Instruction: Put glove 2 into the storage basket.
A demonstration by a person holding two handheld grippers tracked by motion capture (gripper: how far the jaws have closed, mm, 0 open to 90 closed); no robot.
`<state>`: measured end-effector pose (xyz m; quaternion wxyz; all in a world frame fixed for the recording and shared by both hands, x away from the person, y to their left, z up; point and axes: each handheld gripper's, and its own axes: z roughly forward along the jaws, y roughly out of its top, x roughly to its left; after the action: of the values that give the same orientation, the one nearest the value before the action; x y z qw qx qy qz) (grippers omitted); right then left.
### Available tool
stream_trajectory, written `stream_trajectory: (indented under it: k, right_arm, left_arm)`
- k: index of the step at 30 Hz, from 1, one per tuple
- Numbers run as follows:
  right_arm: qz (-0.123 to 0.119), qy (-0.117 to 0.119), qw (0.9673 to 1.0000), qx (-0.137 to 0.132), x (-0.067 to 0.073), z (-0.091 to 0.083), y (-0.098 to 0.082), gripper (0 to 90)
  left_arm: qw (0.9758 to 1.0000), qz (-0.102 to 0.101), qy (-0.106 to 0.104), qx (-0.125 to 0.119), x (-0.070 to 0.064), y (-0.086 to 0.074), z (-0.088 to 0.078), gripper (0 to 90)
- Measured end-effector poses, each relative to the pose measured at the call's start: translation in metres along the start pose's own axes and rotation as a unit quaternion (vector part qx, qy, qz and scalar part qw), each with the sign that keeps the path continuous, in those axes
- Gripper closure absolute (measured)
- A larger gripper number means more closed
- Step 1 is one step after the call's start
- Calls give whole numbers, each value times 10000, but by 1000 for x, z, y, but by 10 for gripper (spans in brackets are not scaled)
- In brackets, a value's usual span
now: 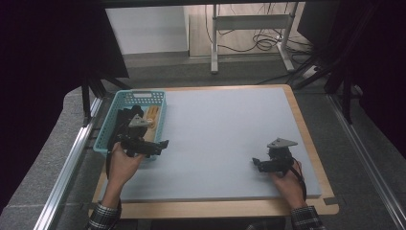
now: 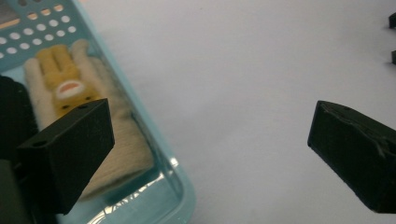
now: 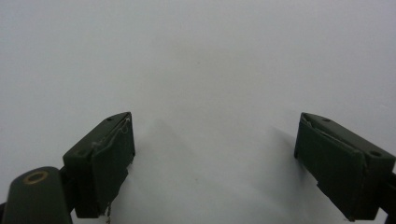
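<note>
A light blue perforated basket stands at the table's left edge. In it lies a yellow and cream plush toy, beside a dark object I cannot identify. My left gripper hovers open at the basket's near right corner. In the left gripper view its jaws stand wide apart around nothing, one over the plush toy and the basket rim, the other over the mat. My right gripper is low over the mat's right part, open and holding nothing.
A pale grey mat covers most of the wooden table. Metal rails run along both sides of the table. A desk frame and cables stand on the floor behind.
</note>
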<state>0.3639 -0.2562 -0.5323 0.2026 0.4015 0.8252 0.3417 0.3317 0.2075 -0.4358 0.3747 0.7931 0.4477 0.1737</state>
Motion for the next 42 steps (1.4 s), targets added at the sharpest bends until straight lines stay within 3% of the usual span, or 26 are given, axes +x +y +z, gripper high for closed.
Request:
stream_trajectory:
  k: [22, 42]
  right_arm:
    - [1, 3, 10000, 3, 0, 0, 0, 118]
    - [2, 6, 10000, 5, 0, 0, 0, 117]
  left_arm:
    - [9978, 337, -541, -179, -43, 4, 35, 0]
    - [9952, 528, -791, -231, -62, -6, 63, 1]
